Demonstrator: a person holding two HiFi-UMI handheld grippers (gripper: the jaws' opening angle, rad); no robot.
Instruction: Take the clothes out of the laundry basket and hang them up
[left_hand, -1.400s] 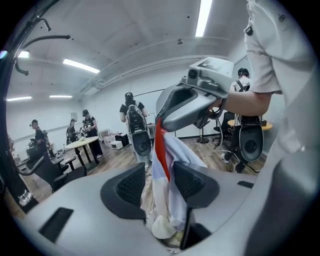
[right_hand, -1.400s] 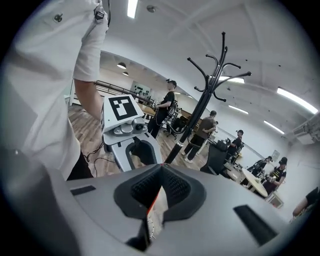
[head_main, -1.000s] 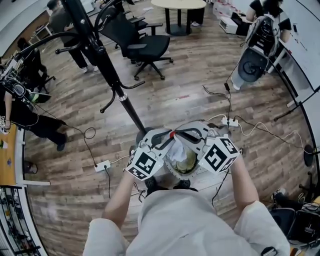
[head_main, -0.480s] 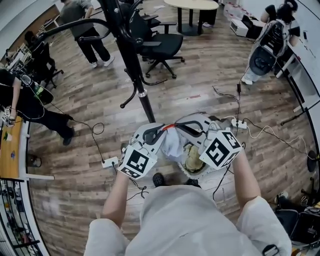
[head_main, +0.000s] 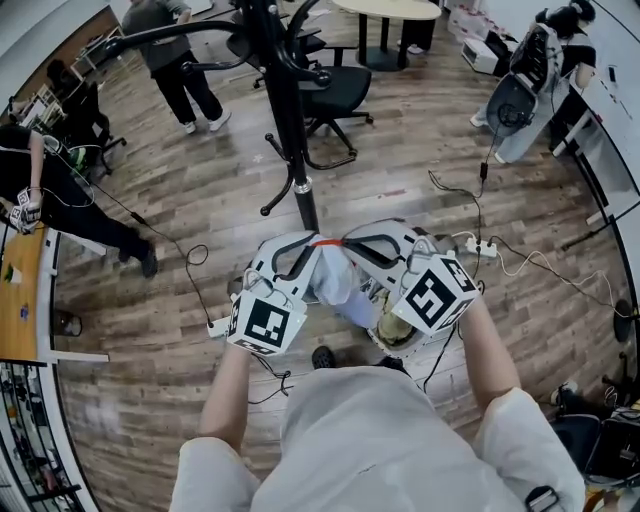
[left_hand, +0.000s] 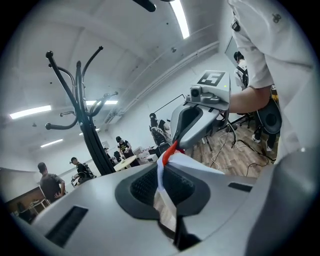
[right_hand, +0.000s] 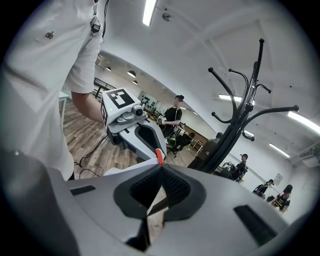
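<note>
Left tool (head_main: 312, 244) has just been closing onto the pale garment (head_main: 335, 283); right tool (head_main: 345, 243) is pinched tight on it too.

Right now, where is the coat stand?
In the head view, the black coat stand rises at upper centre, its pole coming down just beyond the pale garment, with a black office chair just right of it.
</note>
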